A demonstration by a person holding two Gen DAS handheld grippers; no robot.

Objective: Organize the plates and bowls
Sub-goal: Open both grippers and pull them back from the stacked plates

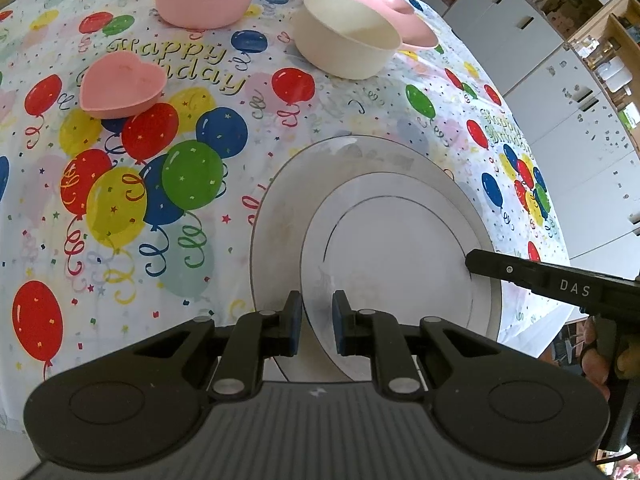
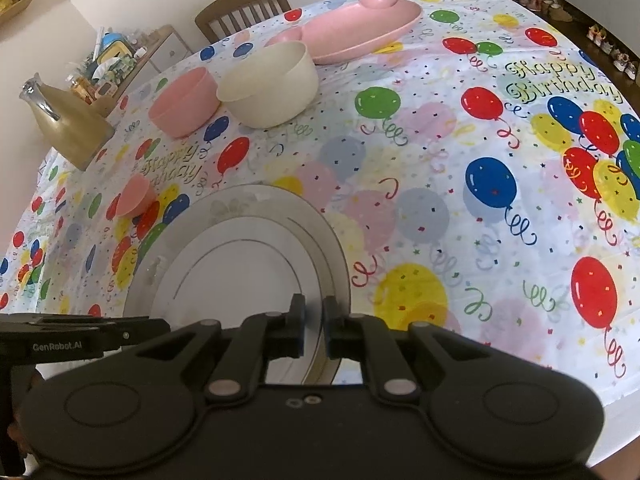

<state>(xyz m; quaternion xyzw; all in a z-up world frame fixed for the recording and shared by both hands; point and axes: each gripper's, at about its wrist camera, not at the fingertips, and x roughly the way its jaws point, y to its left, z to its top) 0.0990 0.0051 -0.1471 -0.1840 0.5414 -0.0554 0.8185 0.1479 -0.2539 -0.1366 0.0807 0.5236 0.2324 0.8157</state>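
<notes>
The small plate (image 1: 400, 248) lies nested on the big plate (image 1: 280, 216) near the surface's (image 1: 340, 120) front edge. Each claw pinches a rim from its own side, probably to carry the stack level. The left claw (image 1: 317, 322) is closed on the small plate's near rim; the right claw (image 2: 313, 326) is closed on the plates' right rim, though which one is unclear. Both tilt steeply downward. Three bowls (image 1: 348, 36) and a pink tray (image 2: 360, 32) sit farther back.

Small plate (image 1: 396, 256) on large plate (image 1: 280, 216), bowls (image 1: 344, 36) behind.
</notes>
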